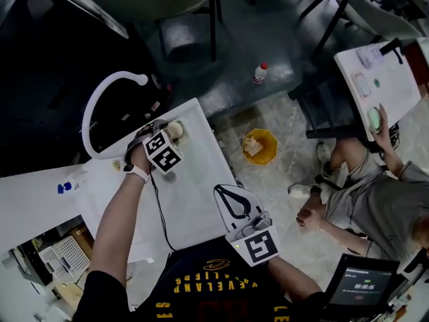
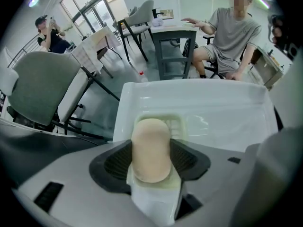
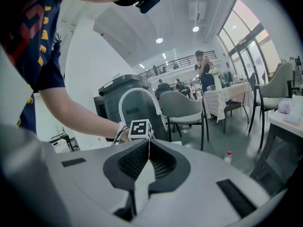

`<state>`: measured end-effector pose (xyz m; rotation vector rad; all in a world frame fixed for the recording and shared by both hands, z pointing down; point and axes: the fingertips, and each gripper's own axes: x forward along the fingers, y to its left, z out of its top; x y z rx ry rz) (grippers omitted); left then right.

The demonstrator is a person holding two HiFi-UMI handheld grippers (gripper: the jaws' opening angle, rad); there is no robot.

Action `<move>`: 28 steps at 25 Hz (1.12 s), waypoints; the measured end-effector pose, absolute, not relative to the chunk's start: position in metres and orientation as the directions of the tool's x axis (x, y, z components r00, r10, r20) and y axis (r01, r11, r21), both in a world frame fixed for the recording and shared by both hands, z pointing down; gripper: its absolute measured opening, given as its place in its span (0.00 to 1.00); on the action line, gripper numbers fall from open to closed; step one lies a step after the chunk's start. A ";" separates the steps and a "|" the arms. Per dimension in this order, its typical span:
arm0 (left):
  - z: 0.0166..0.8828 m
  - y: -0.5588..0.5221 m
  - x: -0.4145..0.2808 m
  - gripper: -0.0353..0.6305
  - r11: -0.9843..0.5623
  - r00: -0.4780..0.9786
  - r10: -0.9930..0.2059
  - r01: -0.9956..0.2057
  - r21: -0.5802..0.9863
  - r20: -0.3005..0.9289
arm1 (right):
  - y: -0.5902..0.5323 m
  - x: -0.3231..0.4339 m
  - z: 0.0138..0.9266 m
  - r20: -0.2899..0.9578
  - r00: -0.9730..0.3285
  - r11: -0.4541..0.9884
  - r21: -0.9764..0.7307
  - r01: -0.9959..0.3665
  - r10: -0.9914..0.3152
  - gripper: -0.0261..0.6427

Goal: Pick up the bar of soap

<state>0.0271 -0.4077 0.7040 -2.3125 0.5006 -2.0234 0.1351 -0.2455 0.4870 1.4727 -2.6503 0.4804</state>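
A white desk (image 1: 198, 200) is seen beyond the fingers (image 2: 189, 161) of the left gripper (image 2: 151, 143), while the fingers of the right gripper (image 3: 147, 161) are pressed together on nothing, well apart from it. A pale soap dish (image 2: 179, 123) is seen just past the left fingers, and the bar of soap (image 2: 150, 156) is clamped upright between them.

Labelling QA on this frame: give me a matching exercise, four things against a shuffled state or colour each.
Things:
1. bar of soap
2. right gripper
3. floor bin
4. bottle

States:
A. red cap
B. clamped in the left gripper
C. yellow
D. shut, nothing between its jaws

Pairs: 1-B, 2-D, 3-C, 4-A.
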 end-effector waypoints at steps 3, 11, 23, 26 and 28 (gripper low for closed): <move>0.701 -0.410 0.032 0.45 -0.936 0.129 -0.298 -0.232 -0.264 0.946 | -0.246 0.138 0.488 0.218 -0.529 0.483 -0.234 -0.844 -0.820 0.06; 0.686 -0.416 0.040 0.45 -0.905 0.176 -0.384 -0.267 -0.332 0.906 | -0.240 0.141 0.487 0.225 -0.514 0.467 -0.232 -0.853 -0.827 0.06; 0.643 -0.412 0.048 0.45 -0.855 0.259 -0.487 -0.336 -0.395 0.834 | -0.231 0.131 0.475 0.215 -0.519 0.481 -0.205 -0.852 -0.827 0.06; 0.625 -0.410 0.051 0.45 -0.834 0.293 -0.525 -0.363 -0.414 0.799 | -0.228 0.128 0.472 0.209 -0.521 0.488 -0.191 -0.852 -0.828 0.06; 0.612 -0.406 0.056 0.45 -0.823 0.319 -0.546 -0.375 -0.426 0.774 | -0.227 0.127 0.469 0.207 -0.518 0.486 -0.187 -0.853 -0.830 0.06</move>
